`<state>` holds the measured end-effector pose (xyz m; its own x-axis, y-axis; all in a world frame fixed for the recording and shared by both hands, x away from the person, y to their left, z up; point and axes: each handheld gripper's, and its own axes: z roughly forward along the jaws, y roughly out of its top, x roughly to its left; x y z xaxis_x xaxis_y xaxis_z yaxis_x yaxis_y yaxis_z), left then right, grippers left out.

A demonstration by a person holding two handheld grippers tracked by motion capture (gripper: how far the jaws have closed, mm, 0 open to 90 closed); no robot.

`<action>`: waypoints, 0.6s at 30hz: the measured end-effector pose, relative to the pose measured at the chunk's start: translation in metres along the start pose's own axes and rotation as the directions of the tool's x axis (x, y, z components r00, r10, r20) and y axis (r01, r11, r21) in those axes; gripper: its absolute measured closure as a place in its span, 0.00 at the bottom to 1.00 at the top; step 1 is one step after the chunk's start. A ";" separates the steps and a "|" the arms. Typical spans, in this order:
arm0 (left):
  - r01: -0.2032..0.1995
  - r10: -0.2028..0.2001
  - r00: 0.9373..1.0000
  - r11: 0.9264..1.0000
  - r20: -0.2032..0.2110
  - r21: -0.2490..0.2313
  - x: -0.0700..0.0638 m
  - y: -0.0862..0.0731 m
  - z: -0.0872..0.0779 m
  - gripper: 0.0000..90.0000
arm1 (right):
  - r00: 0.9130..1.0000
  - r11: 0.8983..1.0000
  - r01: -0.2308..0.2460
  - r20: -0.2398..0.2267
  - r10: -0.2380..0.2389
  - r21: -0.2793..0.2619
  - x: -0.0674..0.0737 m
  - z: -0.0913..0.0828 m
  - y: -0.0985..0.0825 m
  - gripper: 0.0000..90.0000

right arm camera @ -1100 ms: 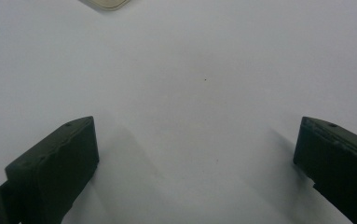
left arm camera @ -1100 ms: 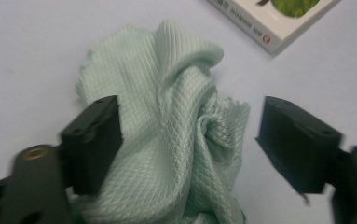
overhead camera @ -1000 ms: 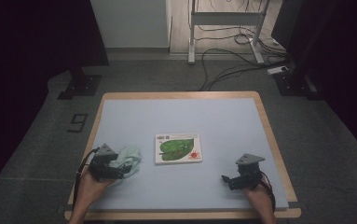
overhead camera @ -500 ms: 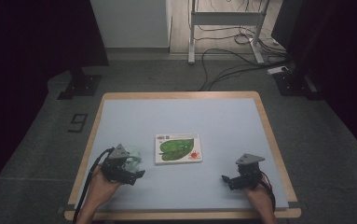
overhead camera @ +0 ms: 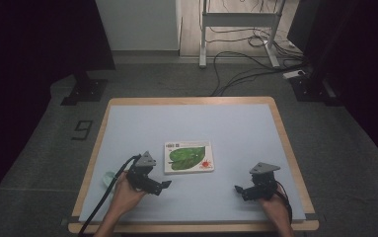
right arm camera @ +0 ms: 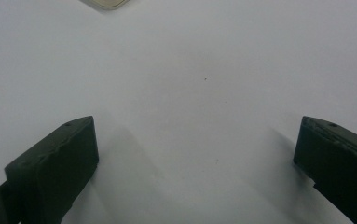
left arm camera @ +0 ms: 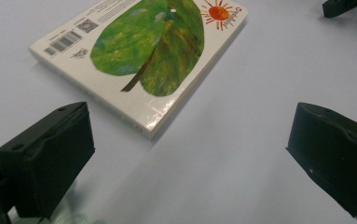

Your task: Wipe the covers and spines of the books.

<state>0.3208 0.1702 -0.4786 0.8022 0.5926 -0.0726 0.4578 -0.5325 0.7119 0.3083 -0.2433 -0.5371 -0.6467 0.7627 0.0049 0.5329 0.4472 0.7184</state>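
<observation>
A white picture book [overhead camera: 189,157] with a green leaf and a red sun on its cover lies flat mid-table. My left gripper [overhead camera: 161,187] hovers just in front of the book's near-left corner and points right. Its jaws have just been opening and now stand open, with nothing between them. Along those jaws, the book [left arm camera: 148,51] lies ahead and to the left of my left gripper [left arm camera: 190,154]. My right gripper [overhead camera: 241,192] rests open near the front right of the table, pointing left. In its own view my right gripper [right arm camera: 197,154] frames bare mat, with a book corner [right arm camera: 104,3] at the top edge.
A crumpled pale green wad [overhead camera: 108,177] lies by the table's left edge, behind my left hand. The light blue mat [overhead camera: 236,128] covers a wood-rimmed table. Cables and a stand's legs [overhead camera: 241,29] sit on the floor beyond it. The right gripper's tip [left arm camera: 344,7] shows far off.
My left gripper let go of the pale green wad and moved right toward the book, leaving the wad by the left edge. The right gripper stayed still.
</observation>
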 end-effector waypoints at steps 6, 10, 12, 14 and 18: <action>-0.008 0.007 1.000 0.999 0.020 0.043 0.001 0.003 0.020 0.00 | 1.000 1.000 -0.014 0.005 0.014 0.005 0.001 0.000 0.001 0.00; -0.005 0.003 1.000 0.998 0.019 0.061 0.002 0.004 0.030 0.00 | 1.000 1.000 -0.023 0.017 0.023 0.005 0.002 0.001 0.003 0.00; -0.002 0.002 1.000 0.998 0.011 0.067 0.002 0.004 0.035 0.00 | 1.000 1.000 -0.012 0.012 0.012 0.002 0.005 0.003 0.005 0.00; -0.002 0.001 1.000 0.997 0.006 0.079 0.003 0.003 0.039 0.00 | 1.000 1.000 -0.002 0.003 0.002 -0.009 0.010 0.006 0.009 0.00; 0.002 -0.002 1.000 0.995 -0.001 0.097 0.004 0.001 0.046 0.00 | 1.000 1.000 0.017 -0.023 -0.017 -0.023 0.018 0.015 0.018 0.00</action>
<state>0.3419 0.1442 -0.5104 0.8008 0.5945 -0.0729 0.4945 -0.5875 0.6406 0.3144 -0.2150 -0.5342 -0.6681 0.7440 0.0082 0.5090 0.4490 0.7343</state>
